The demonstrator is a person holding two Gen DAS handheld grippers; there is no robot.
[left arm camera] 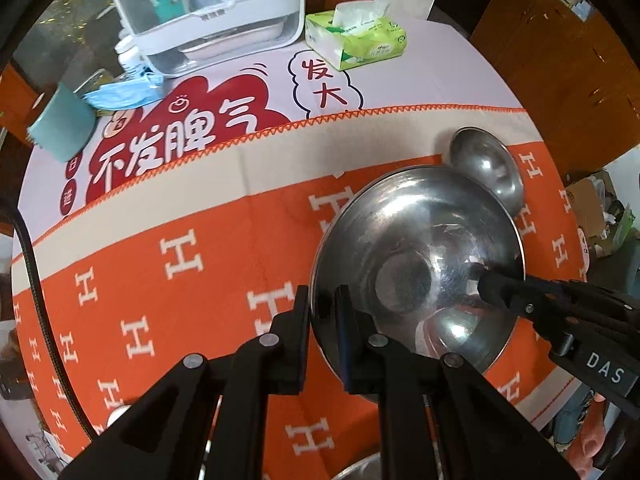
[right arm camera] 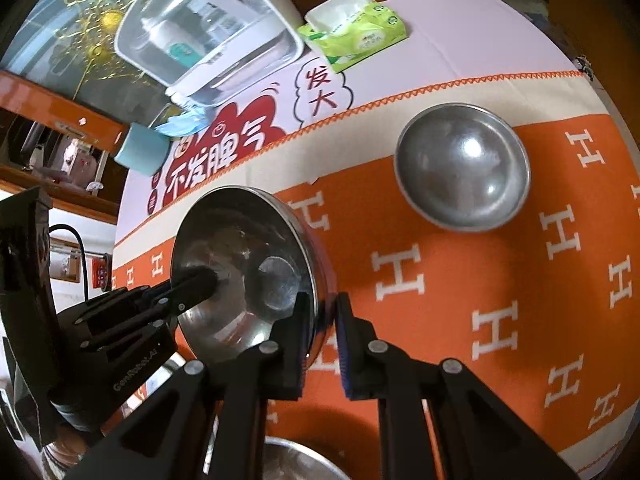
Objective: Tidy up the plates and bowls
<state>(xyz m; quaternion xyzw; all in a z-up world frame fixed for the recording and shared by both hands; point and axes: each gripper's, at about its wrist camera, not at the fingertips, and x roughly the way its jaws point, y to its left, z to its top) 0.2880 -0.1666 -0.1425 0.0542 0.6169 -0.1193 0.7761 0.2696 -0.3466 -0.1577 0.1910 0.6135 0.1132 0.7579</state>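
The table [left arm camera: 460, 64] is covered by an orange cloth [left arm camera: 200, 300] with white H letters and, toward 12 o'clock, a white sheet with red characters [left arm camera: 208, 128]. On the cloth at 2 o'clock rests a small steel bowl [right arm camera: 464, 168]. On the far sheet sit a green tissue pack [left arm camera: 356, 40] at 12, a white clear-lidded container [left arm camera: 208, 12] at 11, and a teal cup [left arm camera: 64, 124] with a blue face mask [left arm camera: 124, 94] at 10.

Big bowl [right arm camera: 244, 264] left of small bowl [right arm camera: 464, 168], tissue pack [right arm camera: 356, 36] behind.
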